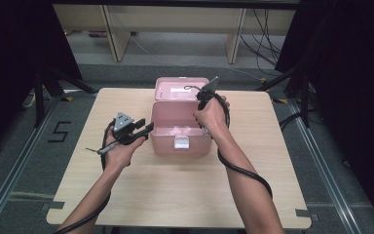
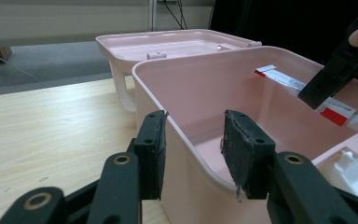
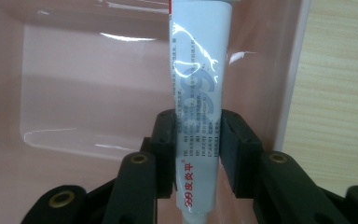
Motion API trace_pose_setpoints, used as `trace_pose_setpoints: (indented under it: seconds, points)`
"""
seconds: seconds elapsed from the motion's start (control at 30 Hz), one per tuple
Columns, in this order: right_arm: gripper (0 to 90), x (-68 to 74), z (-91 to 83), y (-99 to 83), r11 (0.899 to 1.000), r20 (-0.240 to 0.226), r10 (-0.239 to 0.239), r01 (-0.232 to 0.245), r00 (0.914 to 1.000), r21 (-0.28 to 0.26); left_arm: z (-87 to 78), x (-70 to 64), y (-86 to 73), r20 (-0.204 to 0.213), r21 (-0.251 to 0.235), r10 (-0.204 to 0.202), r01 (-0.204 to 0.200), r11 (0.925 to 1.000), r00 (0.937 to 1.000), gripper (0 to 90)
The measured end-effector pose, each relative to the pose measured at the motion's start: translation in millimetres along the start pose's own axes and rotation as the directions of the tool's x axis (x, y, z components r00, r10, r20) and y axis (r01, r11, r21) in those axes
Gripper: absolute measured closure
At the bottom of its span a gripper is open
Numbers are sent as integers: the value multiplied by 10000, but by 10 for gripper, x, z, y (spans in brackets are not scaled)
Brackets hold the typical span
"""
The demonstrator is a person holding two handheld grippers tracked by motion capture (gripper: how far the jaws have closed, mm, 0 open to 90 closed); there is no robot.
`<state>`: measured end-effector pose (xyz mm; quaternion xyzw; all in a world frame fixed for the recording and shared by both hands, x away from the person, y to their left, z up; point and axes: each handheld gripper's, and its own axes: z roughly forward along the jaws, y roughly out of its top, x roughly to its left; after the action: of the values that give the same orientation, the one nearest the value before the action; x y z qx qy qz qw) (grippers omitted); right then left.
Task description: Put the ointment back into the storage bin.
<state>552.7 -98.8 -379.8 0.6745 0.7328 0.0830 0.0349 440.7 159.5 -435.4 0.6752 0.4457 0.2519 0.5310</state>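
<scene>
We find the right gripper (image 3: 197, 140) clamped on a white tube (image 3: 198, 93) inside the pink box (image 1: 168, 139). The left gripper (image 2: 193, 149) straddles the box wall, jaws apart, gripping nothing.

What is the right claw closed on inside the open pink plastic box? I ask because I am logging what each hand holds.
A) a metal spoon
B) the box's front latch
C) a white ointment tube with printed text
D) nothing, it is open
C: in the right gripper view the right claw presses both pads against the white ointment tube with printed text, over the floor of the open pink plastic box.
</scene>
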Motion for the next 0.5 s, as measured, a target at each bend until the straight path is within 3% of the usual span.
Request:
trace_pose_setpoints:
  seconds: [0.03,0.07,0.17,0.2,0.33,0.4,0.43,0.5]
  points:
    - [693,-21,8,4,9993,82,-364,364,9993,-54,-1,1,-1,-21,10,0,0,10000,10000,590]
    - [693,6,3,4,9999,34,46,-47,10000,108,-1,3,-3,-22,15,0,0,10000,10000,590]
    - [693,-17,18,8,9994,117,-323,321,9994,133,1,4,-8,-12,11,-11,11,10000,10000,590]
    - [693,6,21,8,9999,84,12,-13,10000,131,2,5,-9,-7,15,-7,7,10000,10000,590]
    - [693,-4,36,16,9999,151,-113,111,9998,114,2,5,-10,-14,5,-12,12,10000,10000,590]
    - [693,9,39,15,9997,121,105,-107,9999,205,3,6,-11,-9,3,-6,6,10000,10000,590]
    - [692,-11,40,13,9994,241,-198,190,9995,306,3,6,-12,-8,5,-2,2,10000,10000,590]
    - [692,-3,44,9,9996,250,-99,92,9996,276,5,6,-15,2,9,-5,5,10000,10000,590]
